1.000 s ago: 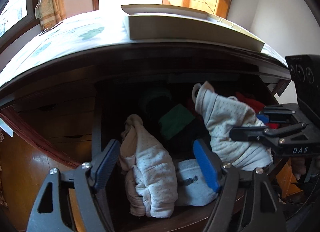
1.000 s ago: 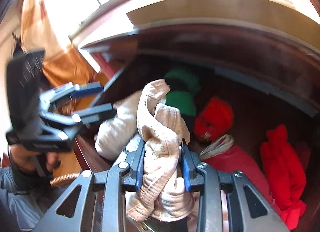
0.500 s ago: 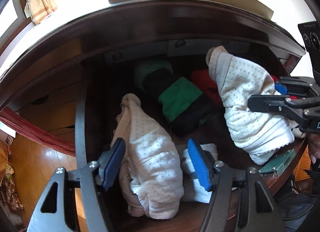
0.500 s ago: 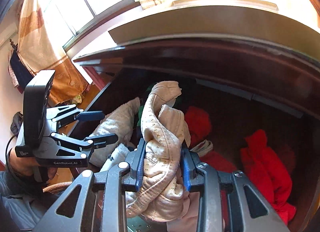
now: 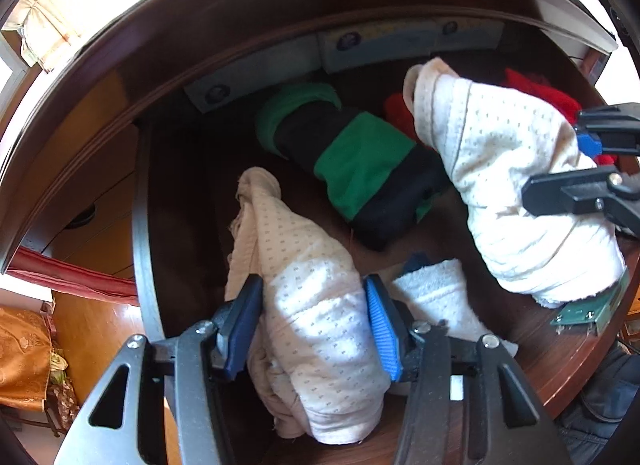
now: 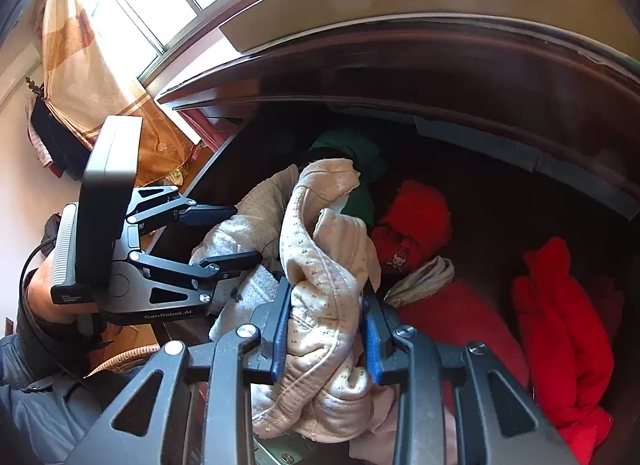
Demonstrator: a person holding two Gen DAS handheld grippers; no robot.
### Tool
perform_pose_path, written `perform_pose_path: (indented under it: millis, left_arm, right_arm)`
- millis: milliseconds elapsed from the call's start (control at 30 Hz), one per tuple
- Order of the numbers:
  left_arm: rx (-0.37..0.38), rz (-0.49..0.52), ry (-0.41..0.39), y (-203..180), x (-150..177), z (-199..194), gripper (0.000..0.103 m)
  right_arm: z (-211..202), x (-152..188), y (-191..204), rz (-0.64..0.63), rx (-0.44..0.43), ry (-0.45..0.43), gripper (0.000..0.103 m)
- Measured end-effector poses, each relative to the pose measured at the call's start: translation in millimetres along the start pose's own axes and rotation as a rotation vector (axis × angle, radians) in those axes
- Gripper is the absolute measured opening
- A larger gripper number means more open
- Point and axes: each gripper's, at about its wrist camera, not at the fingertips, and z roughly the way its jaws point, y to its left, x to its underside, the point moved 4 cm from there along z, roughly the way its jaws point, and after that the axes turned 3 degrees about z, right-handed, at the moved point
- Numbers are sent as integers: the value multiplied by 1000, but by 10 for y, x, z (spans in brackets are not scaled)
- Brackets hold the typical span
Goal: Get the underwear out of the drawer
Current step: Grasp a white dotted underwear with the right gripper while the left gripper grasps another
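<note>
In the open drawer [image 5: 140, 225], my left gripper [image 5: 314, 321] has its jaws apart around a cream dotted underwear roll [image 5: 304, 285] lying near-to-far, while my right gripper [image 6: 326, 329] holds a second roll [image 6: 324, 277] clamped upright at the near edge

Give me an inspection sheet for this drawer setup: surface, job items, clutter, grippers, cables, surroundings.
Surface: open dark wooden drawer, floor partly bare.
Job's things: dotted cream bundle lying in the drawer; second dotted bundle raised in a grip.
Clutter: green-and-black roll, white towel, red garments.
Grippers: left hand-held gripper straddles the lying bundle, jaws apart; right hand-held gripper shut on the second bundle.
Cables: black cable behind the left gripper.
Surroundings: curtained window, wooden floor.
</note>
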Motion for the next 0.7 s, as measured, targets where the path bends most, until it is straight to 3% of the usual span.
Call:
perform_pose_path:
  millis: [233, 433, 700]
  left_arm:
    - [-17, 60, 19, -50, -12, 47, 47]
    - [-29, 69, -44, -114, 91, -40, 31]
    - [32, 13, -166, -95, 253, -192, 27]
  right_arm:
    - [157, 21, 19, 4, -1, 16, 34]
    - [120, 19, 18, 9, 13, -12, 34]
    - [6, 33, 34, -2, 28, -72, 34]
